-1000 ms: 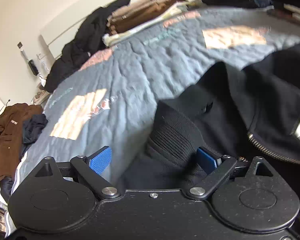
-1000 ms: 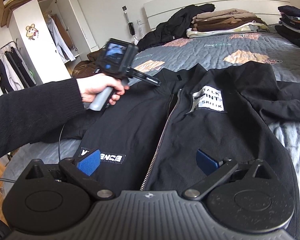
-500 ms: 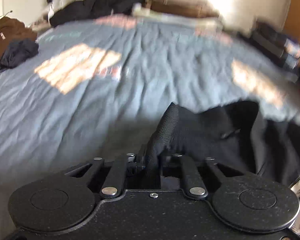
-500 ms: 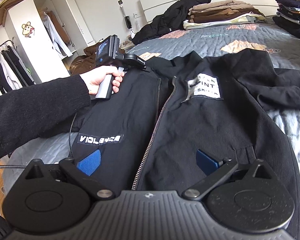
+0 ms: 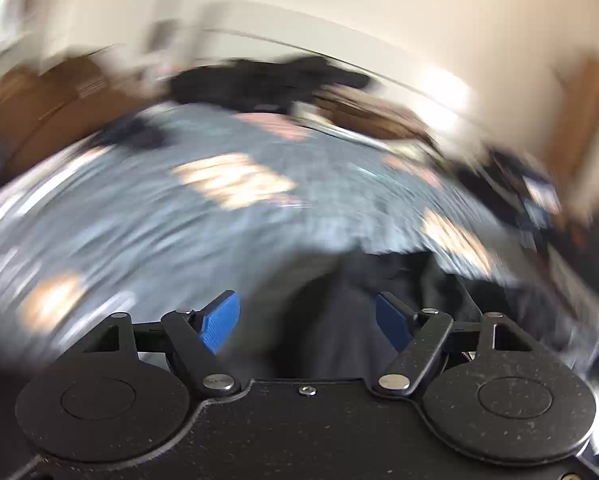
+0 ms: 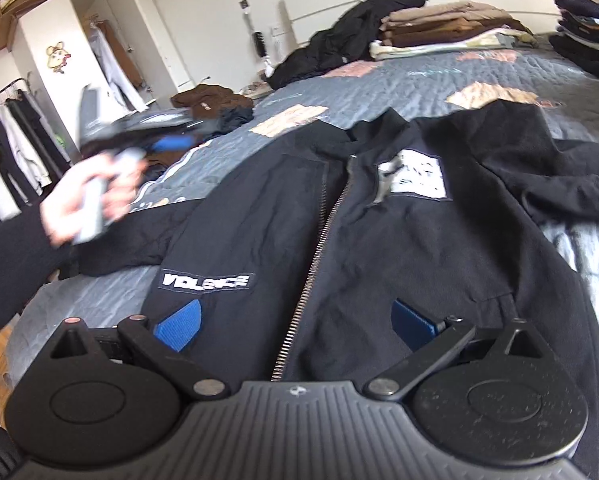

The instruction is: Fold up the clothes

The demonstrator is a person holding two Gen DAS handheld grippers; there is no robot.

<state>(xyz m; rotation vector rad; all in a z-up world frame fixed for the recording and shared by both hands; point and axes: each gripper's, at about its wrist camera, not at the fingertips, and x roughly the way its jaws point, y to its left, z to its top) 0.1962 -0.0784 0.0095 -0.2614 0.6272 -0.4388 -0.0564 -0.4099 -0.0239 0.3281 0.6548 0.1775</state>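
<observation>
A black zip-up jacket (image 6: 379, 248) lies front up on the grey quilted bed (image 6: 439, 84), zipper shut, with a white chest patch and its sleeves spread to both sides. My right gripper (image 6: 295, 320) hovers open over the hem, nothing between its blue pads. A hand at the left holds my left gripper (image 6: 167, 136), blurred, lifted clear of the jacket beside its left sleeve (image 6: 147, 232). In the left wrist view my left gripper (image 5: 305, 320) has its jaws opening; black jacket cloth (image 5: 339, 312) shows beyond the gap, and the pads press on nothing.
Folded brown and beige clothes (image 6: 439, 28) and a black heap (image 6: 339, 52) sit by the headboard. Another dark stack (image 6: 587, 32) is at the far right. A white wardrobe (image 6: 59, 60), a clothes rack (image 6: 11, 148) and a brown garment (image 6: 207, 100) stand left of the bed.
My left gripper shut on a ribbed edge of the jacket, then let it go, swung left and up while rolling, and opened. The right gripper stayed put.
</observation>
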